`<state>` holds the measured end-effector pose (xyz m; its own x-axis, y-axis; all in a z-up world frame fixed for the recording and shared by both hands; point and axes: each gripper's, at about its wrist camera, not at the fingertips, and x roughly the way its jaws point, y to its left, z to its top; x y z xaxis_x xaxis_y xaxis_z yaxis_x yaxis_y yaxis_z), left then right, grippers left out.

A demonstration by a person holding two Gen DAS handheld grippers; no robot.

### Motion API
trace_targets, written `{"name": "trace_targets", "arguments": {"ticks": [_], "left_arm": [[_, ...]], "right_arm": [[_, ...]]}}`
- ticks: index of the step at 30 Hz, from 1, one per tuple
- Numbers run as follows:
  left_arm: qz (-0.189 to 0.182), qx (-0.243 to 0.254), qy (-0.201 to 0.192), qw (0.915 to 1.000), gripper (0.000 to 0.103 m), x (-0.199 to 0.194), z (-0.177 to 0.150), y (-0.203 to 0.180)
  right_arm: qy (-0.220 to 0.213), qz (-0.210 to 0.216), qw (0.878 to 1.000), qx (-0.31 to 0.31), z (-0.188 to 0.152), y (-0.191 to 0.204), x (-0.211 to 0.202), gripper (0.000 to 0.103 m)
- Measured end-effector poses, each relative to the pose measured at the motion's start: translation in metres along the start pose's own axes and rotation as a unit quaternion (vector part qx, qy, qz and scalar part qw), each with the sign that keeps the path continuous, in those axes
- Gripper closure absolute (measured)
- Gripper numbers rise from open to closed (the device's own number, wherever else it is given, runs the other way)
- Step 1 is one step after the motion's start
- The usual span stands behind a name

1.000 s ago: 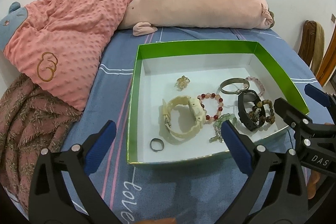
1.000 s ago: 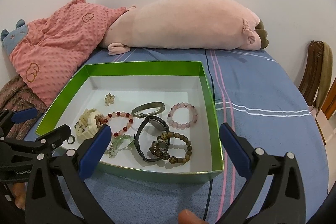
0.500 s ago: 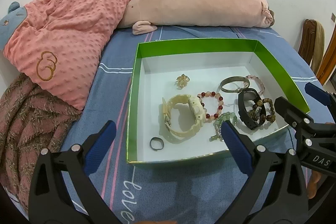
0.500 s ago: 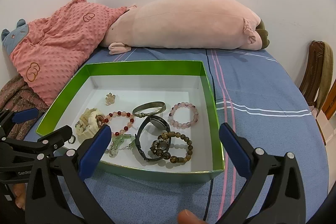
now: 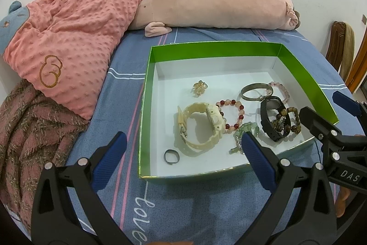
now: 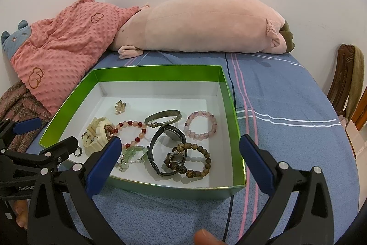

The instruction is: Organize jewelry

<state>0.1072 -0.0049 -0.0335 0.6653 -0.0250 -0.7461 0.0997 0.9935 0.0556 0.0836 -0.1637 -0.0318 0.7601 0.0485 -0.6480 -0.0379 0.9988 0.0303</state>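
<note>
Jewelry: all of it is lying inside the green-walled box (image 6: 158,71) on the bed; none is showing on the sheet outside.
Cream watch (image 5: 201,125): sitting toward 9 o'clock of the box floor, touching the red-and-pink bead bracelet (image 5: 231,115).
Small dark ring (image 5: 171,156): lying alone toward 7 o'clock, near the front wall.
Gold brooch (image 6: 120,106): resting apart toward 11 o'clock.
Metal bangle (image 6: 163,118) and pale pink bead bracelet (image 6: 200,125): lying just beside each other past the centre.
Tangle: the black watch (image 6: 160,153), brown bead bracelet (image 6: 197,161) and green pendant chain (image 6: 130,156) are overlapping toward 5 o'clock.
Progress: collecting is looking done; I judge that sorting is remaining, since the pieces are crowding together and some are interlocking.
Left gripper (image 5: 183,153): hovering before the box's front wall, fingers wide apart, gripping nothing.
Right gripper (image 6: 181,157): hanging over the front edge, fingers likewise spread and empty.
Bed (image 6: 286,107): blue striped sheet carrying the box, with a pink plush pig (image 6: 206,24) at 12 o'clock and a dotted pink blanket (image 5: 68,29) at 10 o'clock.
</note>
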Motion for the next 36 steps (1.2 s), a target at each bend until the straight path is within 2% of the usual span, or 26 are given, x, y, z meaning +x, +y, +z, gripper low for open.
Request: {"name": "trace_targets", "arguments": {"ticks": [21,26,36], "left_arm": [[0.001,-0.001,0.005,1.0000,0.002,0.0021,-0.0015,0.0006],[0.012,0.003,-0.001,0.9999,0.002,0.0017,-0.0032,0.0008],[0.004,0.002,0.014,0.9999,0.002,0.0050,-0.0020,0.0020]], "right_arm": [[0.002,0.000,1.000,0.001,-0.0002,0.0008,0.0007,0.001],[0.005,-0.001,1.000,-0.001,-0.0047,0.0013,0.0025,0.001],[0.005,-0.002,1.000,-0.001,-0.0037,0.0027,0.0018,0.001]]}}
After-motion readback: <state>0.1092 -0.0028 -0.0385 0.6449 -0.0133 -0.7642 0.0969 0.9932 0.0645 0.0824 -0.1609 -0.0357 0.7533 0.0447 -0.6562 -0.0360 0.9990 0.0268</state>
